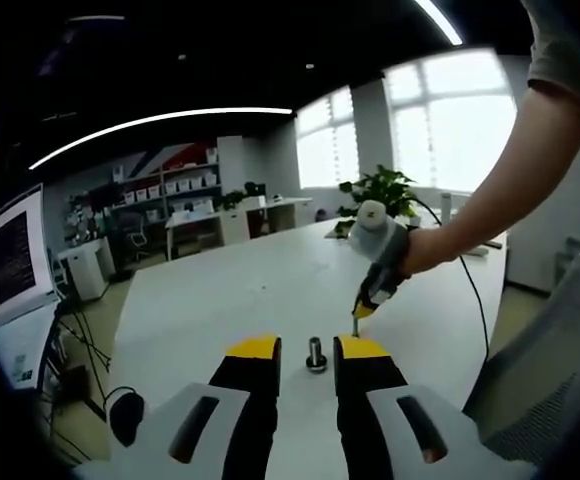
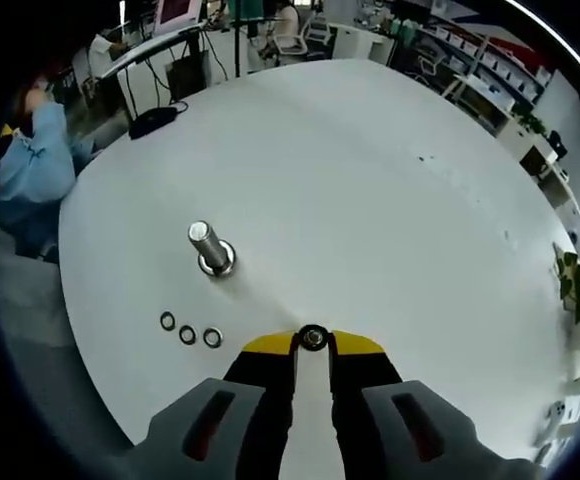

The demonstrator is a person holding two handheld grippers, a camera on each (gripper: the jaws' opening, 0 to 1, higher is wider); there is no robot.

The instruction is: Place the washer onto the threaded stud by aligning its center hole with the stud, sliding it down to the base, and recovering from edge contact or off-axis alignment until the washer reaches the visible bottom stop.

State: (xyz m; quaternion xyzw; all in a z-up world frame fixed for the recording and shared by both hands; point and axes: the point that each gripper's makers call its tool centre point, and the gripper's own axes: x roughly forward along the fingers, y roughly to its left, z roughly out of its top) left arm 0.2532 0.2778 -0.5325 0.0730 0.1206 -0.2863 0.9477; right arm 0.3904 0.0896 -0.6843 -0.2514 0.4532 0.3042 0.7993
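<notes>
One upright metal threaded stud point(image 2: 208, 246) on a round base, standing on the white tabletop point(image 2: 370, 180). Four small metal ring washers in all: three loose washers point(image 2: 187, 334) lying flat in a short row near the stud's base, apart from it, and one pinched washer point(image 2: 313, 338) between the yellow tips of the right gripper point(image 2: 313, 340), jaws pressed together on it, well short of the stud. In the left gripper view, left gripper point(image 1: 308, 350) spread, its yellow-tipped jaws on either side of the stud point(image 1: 316, 354); whether touching it, cannot tell. Right gripper point(image 1: 356, 322) seen there held by a person's hand point(image 1: 410, 250), tip down just beyond the stud; washer too small to make out there. Thread detail blurred. Around: office room with a lit monitor point(image 1: 12, 255), shelving point(image 1: 170, 185), green potted plant point(image 1: 380, 190), bright windows point(image 1: 450, 120).
</notes>
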